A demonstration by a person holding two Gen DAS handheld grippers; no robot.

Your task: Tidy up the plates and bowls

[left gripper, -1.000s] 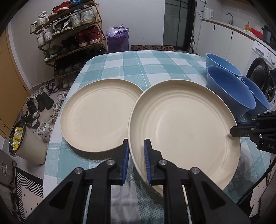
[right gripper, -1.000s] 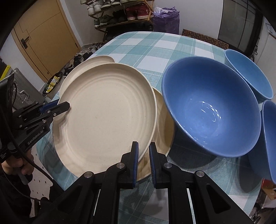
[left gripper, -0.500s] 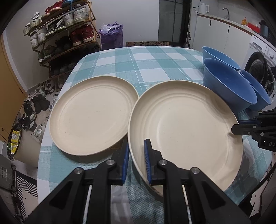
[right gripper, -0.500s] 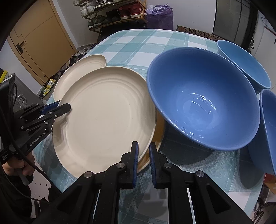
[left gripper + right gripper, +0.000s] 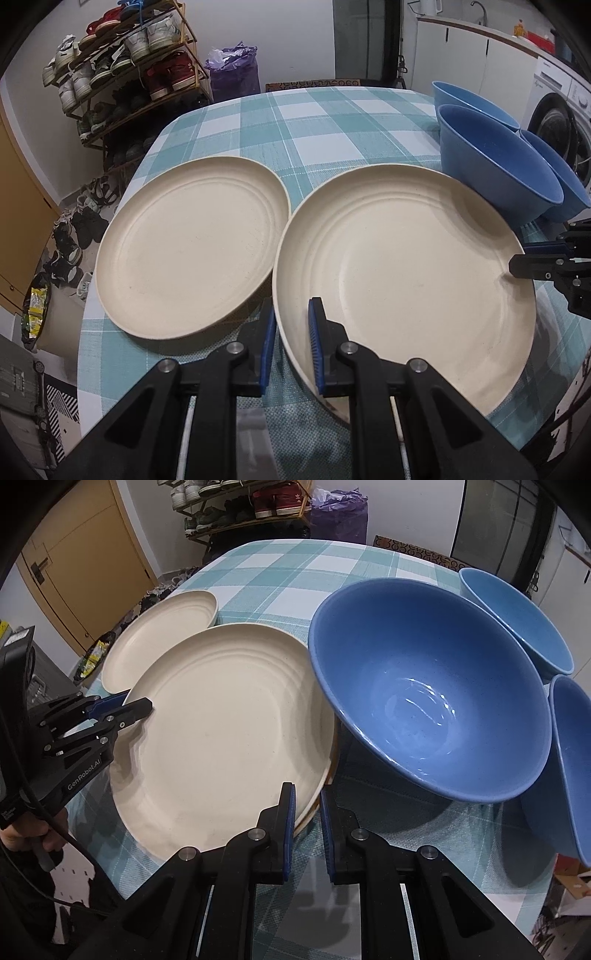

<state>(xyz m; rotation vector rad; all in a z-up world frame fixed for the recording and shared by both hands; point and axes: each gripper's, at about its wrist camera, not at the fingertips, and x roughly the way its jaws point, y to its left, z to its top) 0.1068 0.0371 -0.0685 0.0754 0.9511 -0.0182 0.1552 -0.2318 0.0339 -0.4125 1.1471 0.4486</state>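
The cream plate point(image 5: 406, 266), clamped at opposite rims by the left gripper point(image 5: 291, 343) and right gripper point(image 5: 307, 829), has been carried rightward off the second plate point(image 5: 192, 243) at centre-left, toward stacking beside the blue bowl point(image 5: 428, 690).

Both tongs point(image 5: 307, 814) clamped on cream plate point(image 5: 221, 731) beside blue bowls point(image 5: 424, 701).
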